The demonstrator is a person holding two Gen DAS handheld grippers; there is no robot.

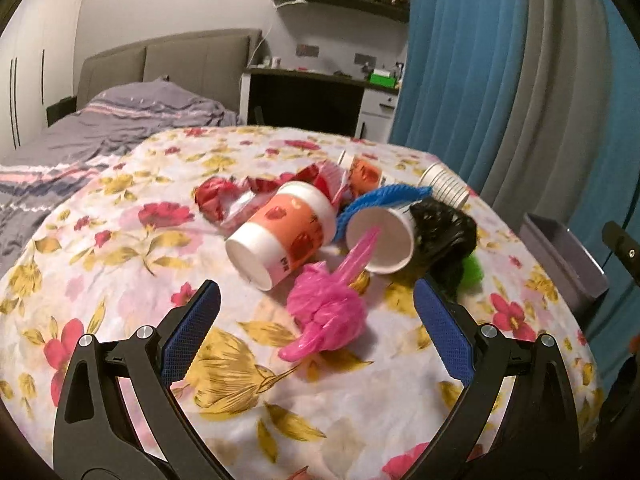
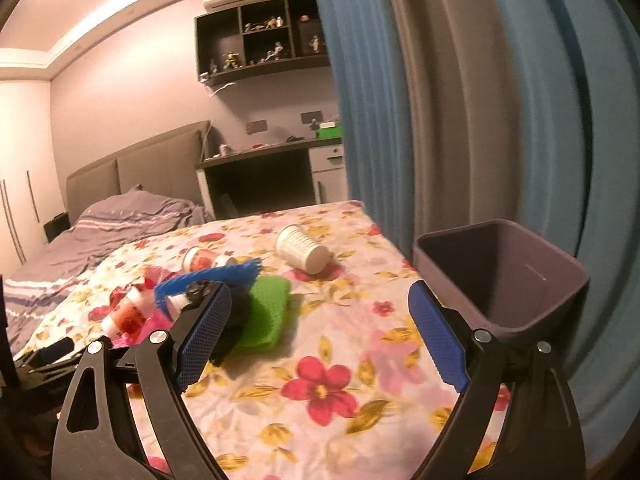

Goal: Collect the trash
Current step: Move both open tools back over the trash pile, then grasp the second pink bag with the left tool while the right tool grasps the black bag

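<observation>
Trash lies heaped on a floral cloth (image 1: 120,240). In the left wrist view my left gripper (image 1: 316,300) stands open just short of a crumpled pink bag (image 1: 328,312). Behind it lie an orange-and-white cup (image 1: 284,232), a white cup (image 1: 380,240), a black bag (image 1: 444,228), blue netting (image 1: 384,196), red wrappers (image 1: 216,196) and a ribbed white cup (image 1: 444,188). In the right wrist view my right gripper (image 2: 320,304) is open and empty over the cloth, between a green sponge-like piece (image 2: 264,304) and a grey bin (image 2: 500,276). The ribbed cup (image 2: 304,248) lies farther back.
The bin (image 1: 560,256) stands at the right edge of the cloth, against a blue and grey curtain (image 2: 460,100). A bed with grey bedding (image 1: 100,128) runs along the left. A desk (image 1: 320,92) and wall shelves sit at the back.
</observation>
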